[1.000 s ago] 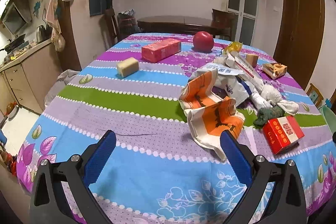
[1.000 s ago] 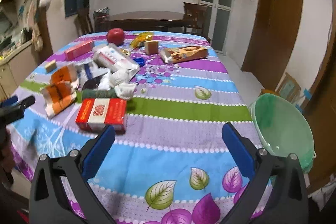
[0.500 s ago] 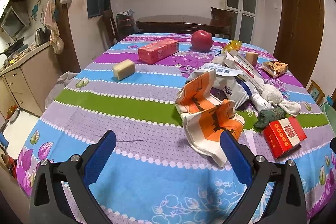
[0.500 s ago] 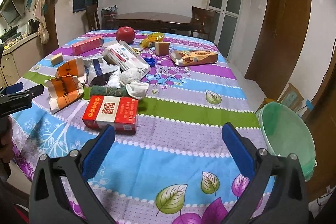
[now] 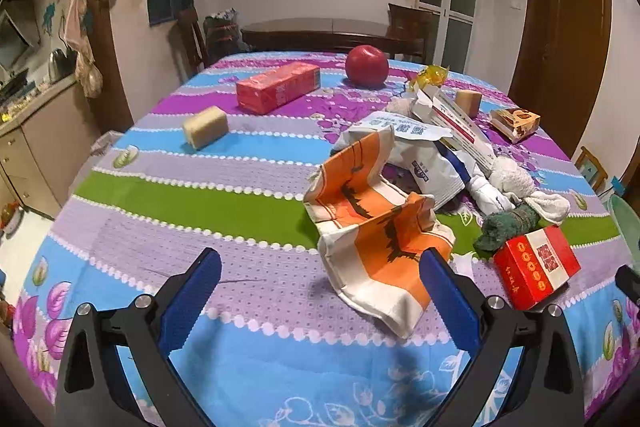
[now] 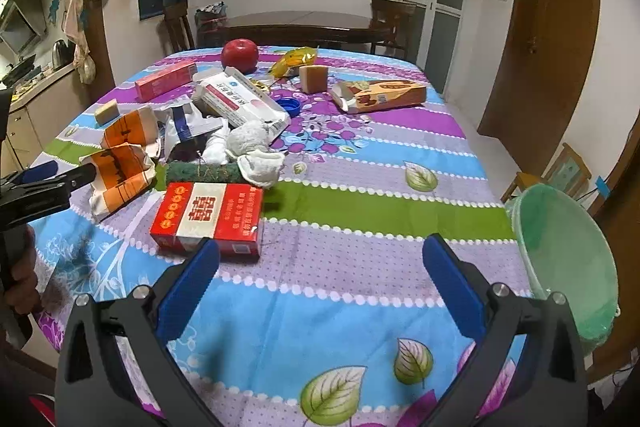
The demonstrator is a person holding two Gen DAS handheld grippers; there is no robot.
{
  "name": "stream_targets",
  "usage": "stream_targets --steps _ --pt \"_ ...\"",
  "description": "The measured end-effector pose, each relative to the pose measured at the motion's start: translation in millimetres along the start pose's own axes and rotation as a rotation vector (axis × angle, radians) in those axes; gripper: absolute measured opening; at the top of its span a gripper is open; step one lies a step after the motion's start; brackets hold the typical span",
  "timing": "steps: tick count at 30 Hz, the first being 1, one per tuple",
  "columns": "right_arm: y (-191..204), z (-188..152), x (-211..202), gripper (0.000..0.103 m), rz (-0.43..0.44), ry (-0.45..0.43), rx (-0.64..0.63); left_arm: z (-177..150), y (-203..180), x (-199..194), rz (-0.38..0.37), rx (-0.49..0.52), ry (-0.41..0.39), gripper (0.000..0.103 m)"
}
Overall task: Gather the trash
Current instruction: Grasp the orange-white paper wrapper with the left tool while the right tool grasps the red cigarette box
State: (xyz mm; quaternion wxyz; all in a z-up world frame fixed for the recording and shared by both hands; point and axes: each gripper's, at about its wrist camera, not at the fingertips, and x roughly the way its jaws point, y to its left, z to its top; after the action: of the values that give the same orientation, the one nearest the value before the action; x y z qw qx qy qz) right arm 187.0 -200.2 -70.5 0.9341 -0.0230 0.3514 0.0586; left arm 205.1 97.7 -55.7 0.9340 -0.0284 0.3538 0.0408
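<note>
A pile of trash lies on the striped tablecloth: a crumpled orange-and-white bag (image 5: pixel 376 227) (image 6: pixel 120 171), a red-and-white carton (image 5: pixel 536 267) (image 6: pixel 208 217), a white packet (image 5: pixel 416 163), a long white box (image 6: pixel 240 99), white rags (image 6: pixel 252 151) and a green scrubber (image 6: pixel 204 171). My left gripper (image 5: pixel 320 275) is open and empty, its right finger just in front of the orange bag. My right gripper (image 6: pixel 320 263) is open and empty, its left finger near the red carton. The left gripper also shows at the left of the right wrist view (image 6: pixel 52 175).
A green-lined bin (image 6: pixel 564 255) stands off the table's right edge. Farther back lie a pink box (image 5: pixel 278 87), a red apple (image 5: pixel 366 67), two tan blocks (image 5: pixel 206 127) (image 6: pixel 314 78), a yellow wrapper (image 6: pixel 294 59), a blue cap (image 6: pixel 289 105) and an open snack box (image 6: pixel 380 95).
Both grippers have moved forward toward the trash pile. The orange bag and the red carton now sit closer to the fingers. The jaws stay open.
</note>
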Motion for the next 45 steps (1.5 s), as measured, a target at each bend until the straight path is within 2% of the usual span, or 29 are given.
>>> stream_targets --steps 5,10,14,16,17,19,20,21,24,28,32,36,40,42,45 --pt "0.6 2.6 8.7 0.098 0.021 0.015 0.002 6.5 0.8 17.3 -0.097 -0.022 0.043 0.099" --pt "-4.2 3.1 15.7 0.098 0.029 0.034 0.020 12.9 -1.7 32.8 -0.142 -0.031 0.080 0.099" --pt "-11.5 3.2 21.3 0.098 0.057 0.055 0.054 14.8 -6.4 42.3 -0.212 -0.023 0.111 0.096" --pt "-14.8 3.9 22.3 0.098 0.081 0.061 0.075 14.3 -5.8 48.2 -0.254 -0.034 0.136 0.084" --pt "-15.3 4.3 22.0 0.098 0.089 0.061 0.082 14.0 -5.1 48.8 -0.260 -0.036 0.130 0.080" --pt "-16.0 5.0 20.8 0.098 0.094 0.056 0.087 13.4 -4.4 49.1 -0.285 -0.038 0.130 0.056" --pt "-15.7 5.3 20.5 0.098 0.092 0.054 0.084 12.7 -4.3 49.1 -0.283 -0.037 0.133 0.048" --pt "-14.8 5.4 20.5 0.098 0.089 0.054 0.080 11.4 -3.4 49.1 -0.284 -0.042 0.137 0.034" --pt "-12.0 4.1 22.1 0.098 0.087 0.058 0.067 7.1 2.6 47.3 -0.346 -0.086 0.150 0.023" --pt "-10.0 2.1 24.9 0.098 0.095 0.067 0.058 -0.1 3.1 37.3 -0.370 -0.094 0.141 0.010" --pt "-2.8 4.8 24.8 0.098 0.130 0.069 0.023 -1.2 8.9 20.2 -0.363 -0.112 0.102 0.007" --pt "9.2 8.1 25.8 0.098 0.158 0.065 -0.014 -0.8 26.8 5.6 -0.364 -0.175 0.061 0.006" --pt "23.0 14.2 34.4 0.098 0.251 0.098 -0.078 1.0 38.4 -7.6 -0.368 -0.193 0.026 0.006" --pt "27.9 19.5 44.7 0.098 0.341 0.141 -0.148 2.0 42.6 -13.2 -0.363 -0.187 0.012 0.006" --pt "31.6 28.1 62.6 0.098 0.373 0.194 -0.262 0.5 49.6 -15.3 -0.359 -0.194 0.016 0.006"
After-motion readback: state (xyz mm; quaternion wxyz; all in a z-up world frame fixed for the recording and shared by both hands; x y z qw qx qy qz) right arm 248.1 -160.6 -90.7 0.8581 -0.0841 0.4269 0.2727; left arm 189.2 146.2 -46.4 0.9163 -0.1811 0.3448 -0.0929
